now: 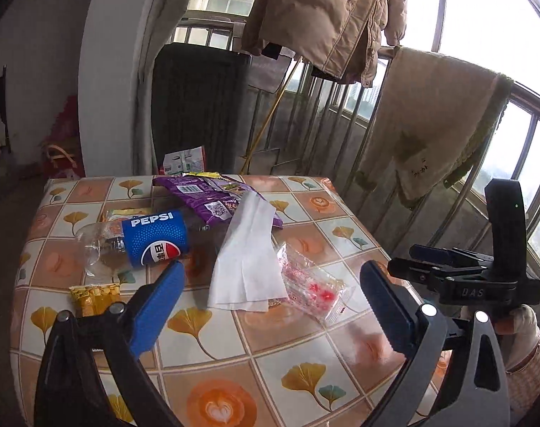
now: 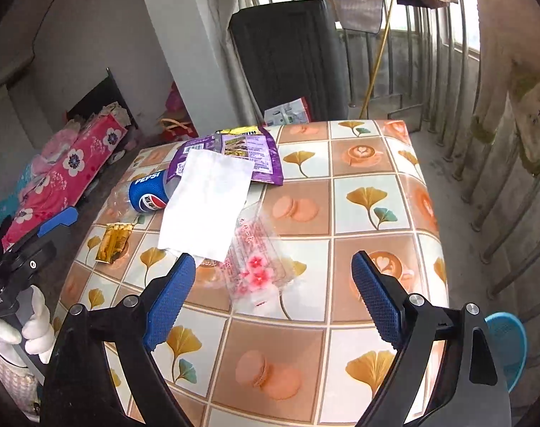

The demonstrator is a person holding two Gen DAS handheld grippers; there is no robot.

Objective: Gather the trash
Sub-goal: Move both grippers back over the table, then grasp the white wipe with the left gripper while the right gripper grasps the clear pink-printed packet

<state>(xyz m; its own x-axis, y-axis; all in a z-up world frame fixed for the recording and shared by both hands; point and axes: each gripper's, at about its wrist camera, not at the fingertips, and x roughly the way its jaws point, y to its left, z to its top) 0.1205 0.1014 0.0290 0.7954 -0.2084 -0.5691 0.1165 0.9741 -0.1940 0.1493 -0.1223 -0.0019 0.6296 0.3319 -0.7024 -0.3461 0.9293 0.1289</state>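
Observation:
Trash lies on a table with a tiled ginkgo-leaf cloth [image 1: 305,366] [image 2: 369,163]. There is a crushed Pepsi bottle [image 1: 152,242] [image 2: 147,194], a white tissue [image 1: 248,259] [image 2: 209,203], a purple snack bag [image 1: 205,195] [image 2: 245,153], a clear wrapper with pink flowers [image 1: 312,284] [image 2: 255,267] and a small yellow packet [image 1: 95,295] [image 2: 115,242]. My left gripper [image 1: 270,270] is open and empty, above the tissue and clear wrapper. My right gripper [image 2: 273,259] is open and empty, above the clear wrapper. Each gripper shows at the edge of the other's view.
A dark upright panel [image 1: 198,106] [image 2: 287,57] stands behind the table, with a small carton [image 1: 184,160] [image 2: 287,112] at its foot. A balcony railing with a towel [image 1: 437,121] runs along the right. A coat [image 1: 326,10] hangs above. A blue stool [image 2: 506,345] sits at right.

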